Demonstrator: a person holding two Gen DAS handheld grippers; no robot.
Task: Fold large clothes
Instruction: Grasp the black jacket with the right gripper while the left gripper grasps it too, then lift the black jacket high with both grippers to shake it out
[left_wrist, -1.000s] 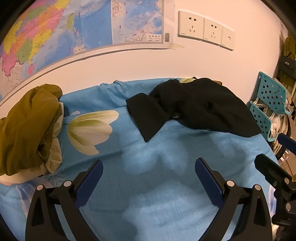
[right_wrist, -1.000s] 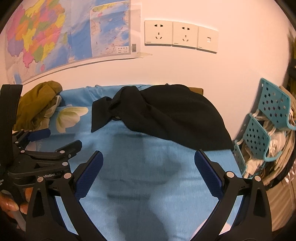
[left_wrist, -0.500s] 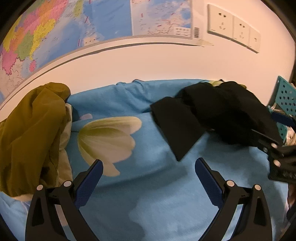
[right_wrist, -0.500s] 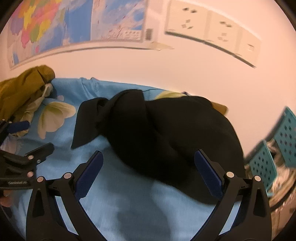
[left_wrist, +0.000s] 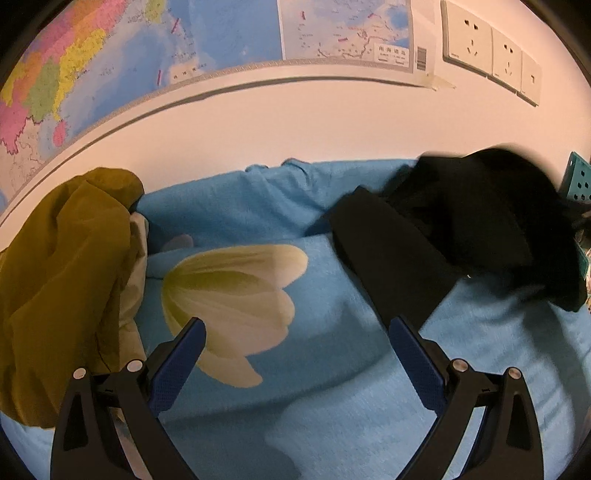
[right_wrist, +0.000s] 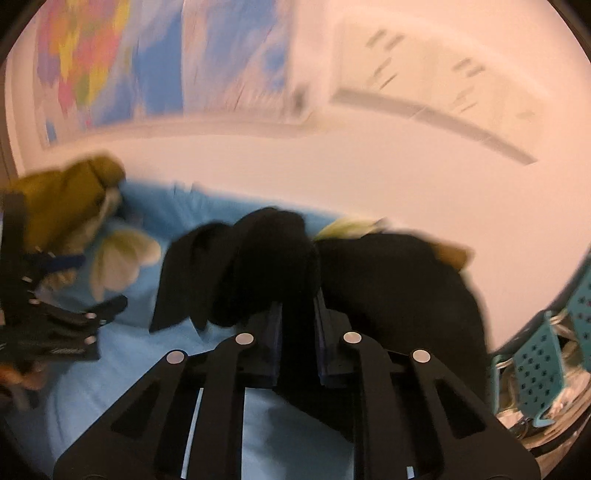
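Note:
A black garment (left_wrist: 461, 229) lies crumpled at the back right of a bed covered by a blue flower-print sheet (left_wrist: 332, 369). In the right wrist view my right gripper (right_wrist: 297, 306) sits at the garment's near edge, its jaws closing with a fold of the black garment (right_wrist: 388, 280) pinched between the pads. My left gripper (left_wrist: 297, 325) stands open over the sheet's pale flower print with nothing between its fingers, to the left of the garment's loose flap. The left gripper (right_wrist: 62, 332) also shows at the left edge of the blurred right wrist view.
A heap of olive clothing (left_wrist: 62, 258) lies at the bed's left end against the wall. Teal perforated baskets (right_wrist: 546, 362) stand off the bed's right side. A wall map (left_wrist: 184, 55) and sockets (left_wrist: 469, 40) hang above the bed.
My right gripper moved forward onto the black garment and its jaws went from wide open to nearly together on the cloth. The left gripper shifted left, toward the flower print and olive heap.

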